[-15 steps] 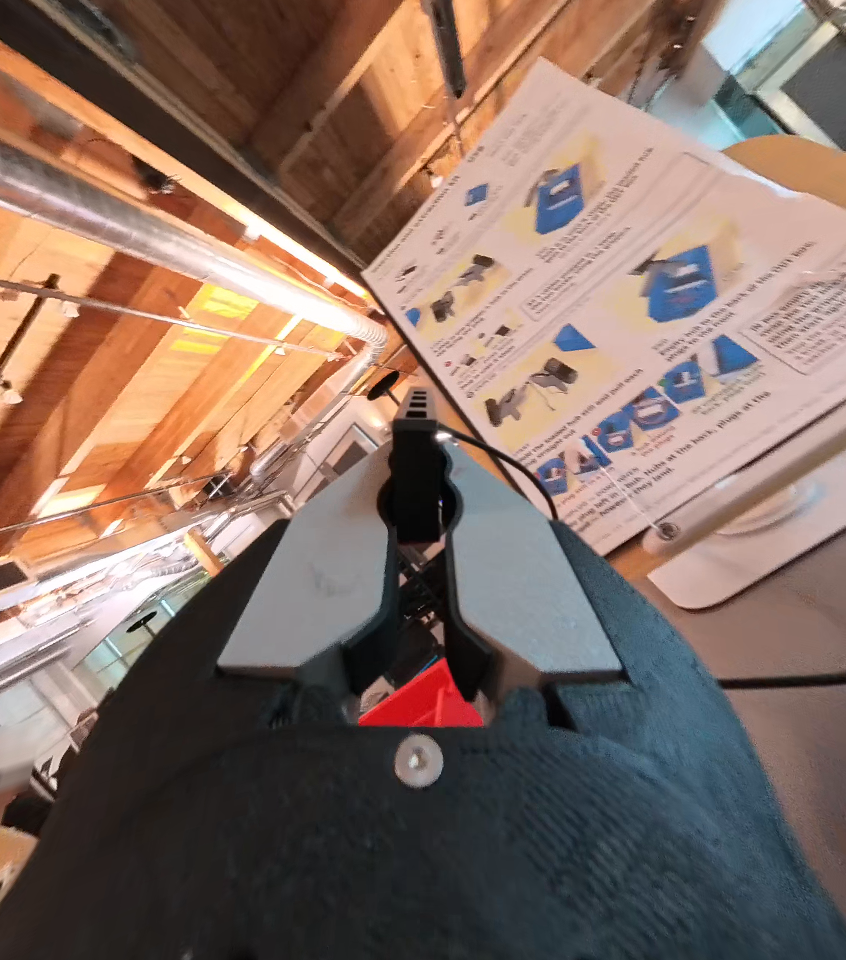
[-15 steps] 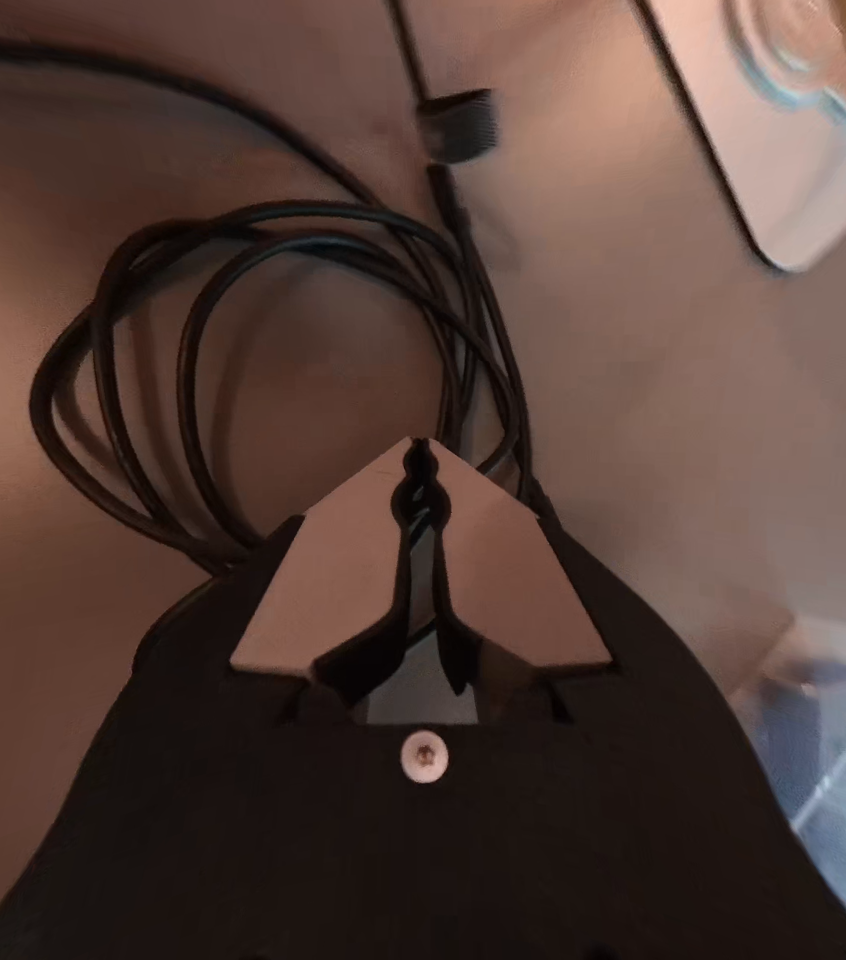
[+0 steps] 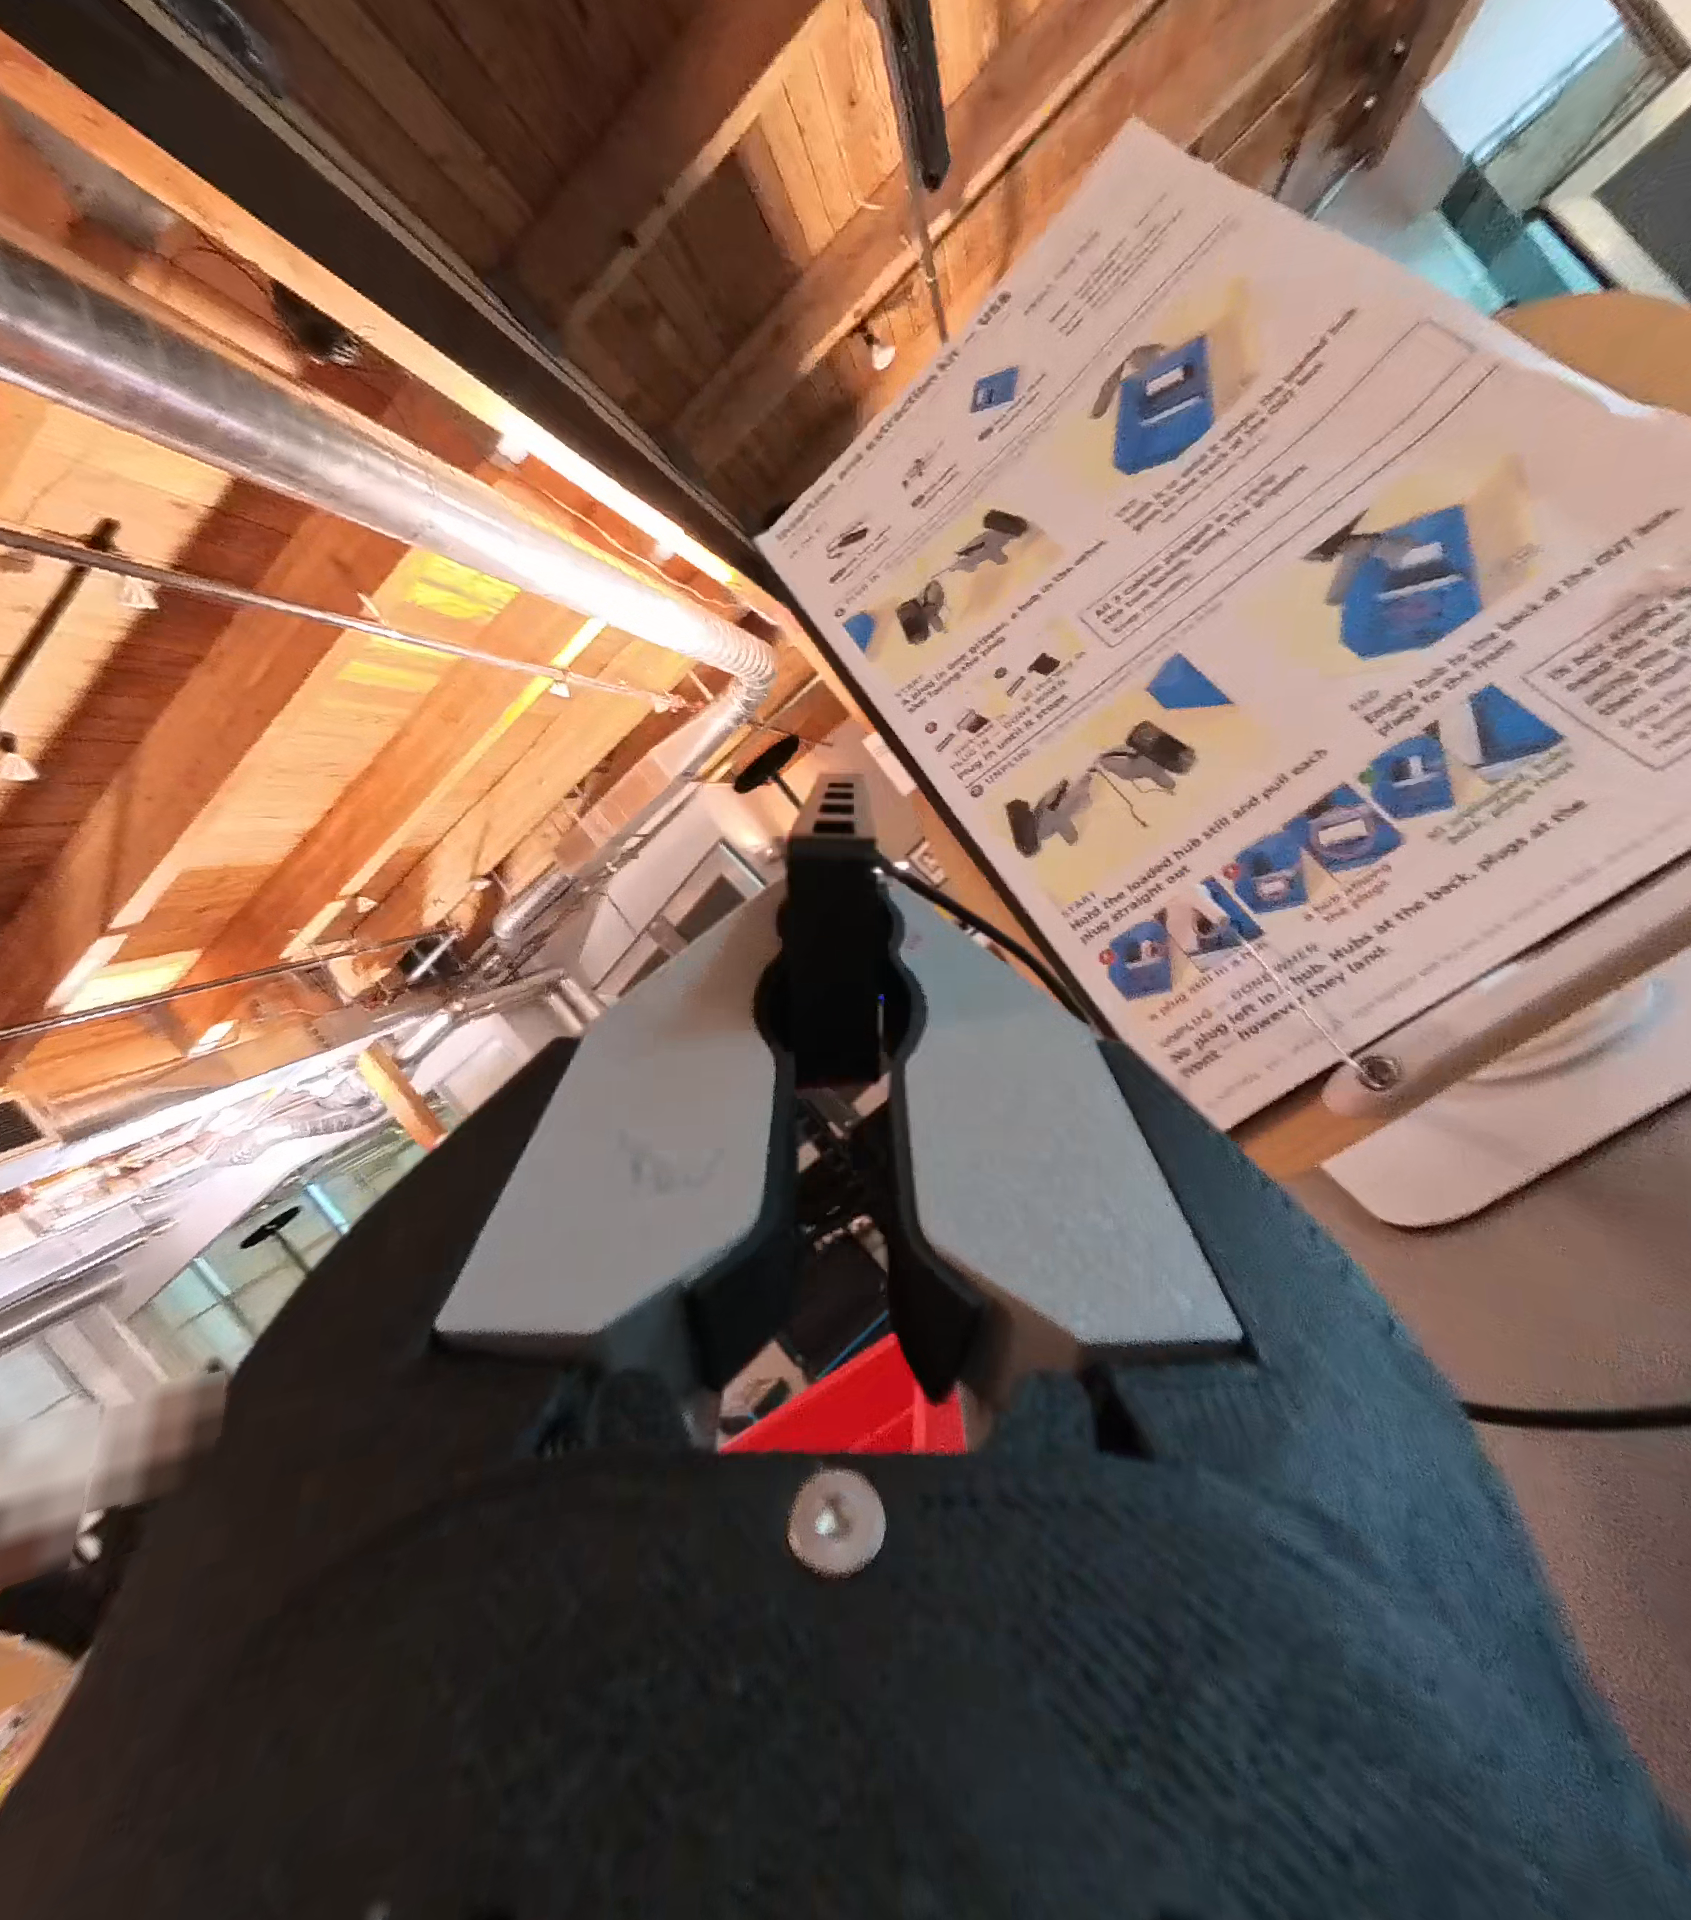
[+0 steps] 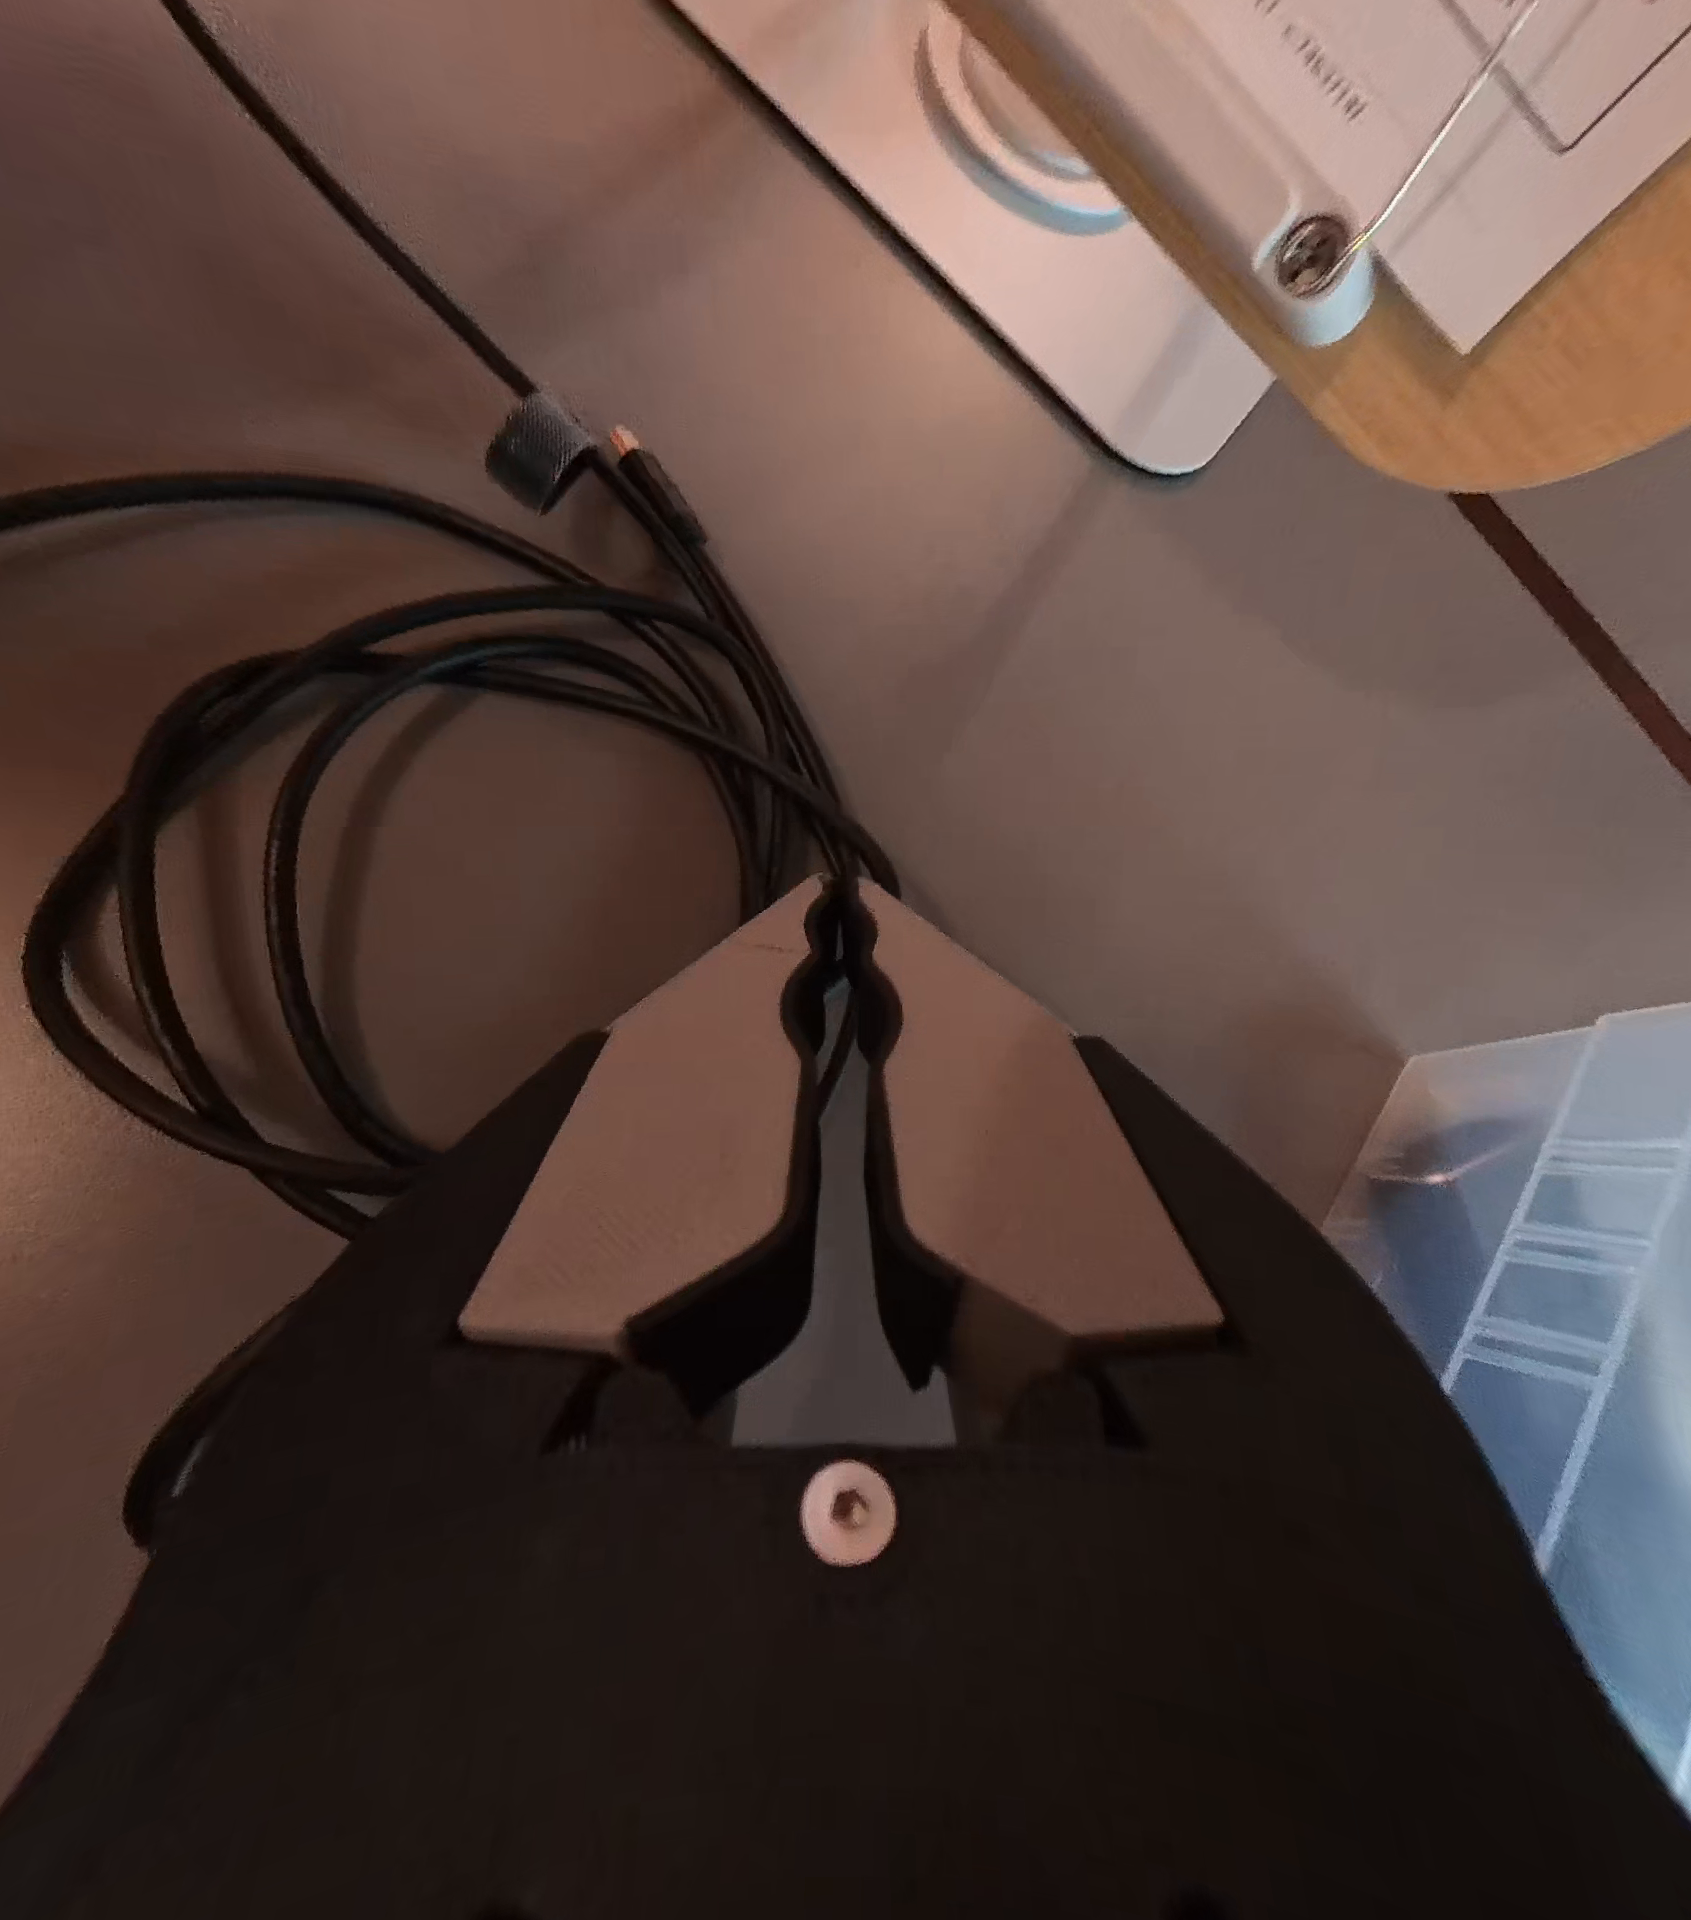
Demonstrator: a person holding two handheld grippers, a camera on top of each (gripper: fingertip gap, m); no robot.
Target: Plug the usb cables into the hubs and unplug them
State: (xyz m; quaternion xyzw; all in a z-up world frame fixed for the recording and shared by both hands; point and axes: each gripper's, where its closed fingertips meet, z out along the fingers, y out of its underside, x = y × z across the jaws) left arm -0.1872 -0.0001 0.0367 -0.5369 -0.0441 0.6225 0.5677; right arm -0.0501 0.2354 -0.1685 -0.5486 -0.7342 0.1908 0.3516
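My left tongs (image 3: 836,997) pinch the slim black rectangular USB hub (image 3: 830,935) aloft, as before. My right tongs (image 4: 836,935), pressed together on a strand of the coiled black USB cable (image 4: 321,831), have drawn back from the grey worktop (image 4: 1080,727), baring its plug (image 4: 659,499); insertion not yet begun.
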